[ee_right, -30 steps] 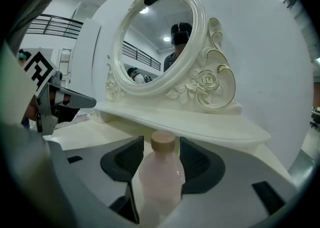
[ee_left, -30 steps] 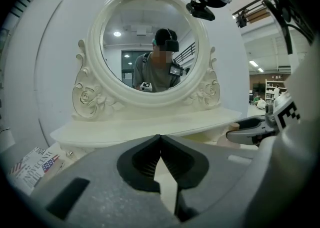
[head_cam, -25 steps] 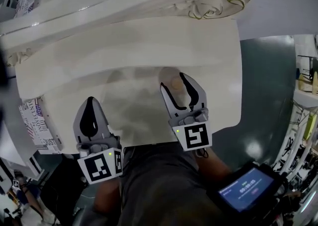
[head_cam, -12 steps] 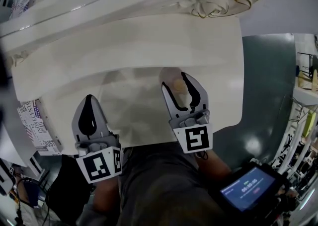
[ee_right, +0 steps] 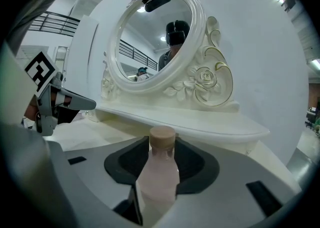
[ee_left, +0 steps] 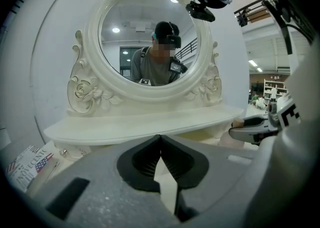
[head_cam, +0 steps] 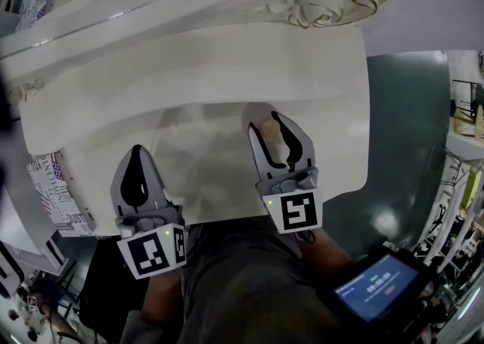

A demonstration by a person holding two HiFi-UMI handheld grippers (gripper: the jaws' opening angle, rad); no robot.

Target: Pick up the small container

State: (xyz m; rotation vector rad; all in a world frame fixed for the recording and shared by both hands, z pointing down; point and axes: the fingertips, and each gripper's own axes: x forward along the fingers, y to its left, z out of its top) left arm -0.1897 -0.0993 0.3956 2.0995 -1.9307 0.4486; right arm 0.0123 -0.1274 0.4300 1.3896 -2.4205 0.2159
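Grey left hand-held gripper (head_cam: 137,152), tilted downward

I see the small container (ee_right: 157,172) as a little bottle with a cloudy, pale pink body and a round tan cap (ee_right: 162,138). It stands upright, cap on, over the cream bench (head_cam: 204,161), close in front of the raised ledge at the back. It sits between the right tongs (head_cam: 269,126), which have just been closing. The dark pads meet it on both sides and the cap pokes up between the tips. The tongs hide its base from me.
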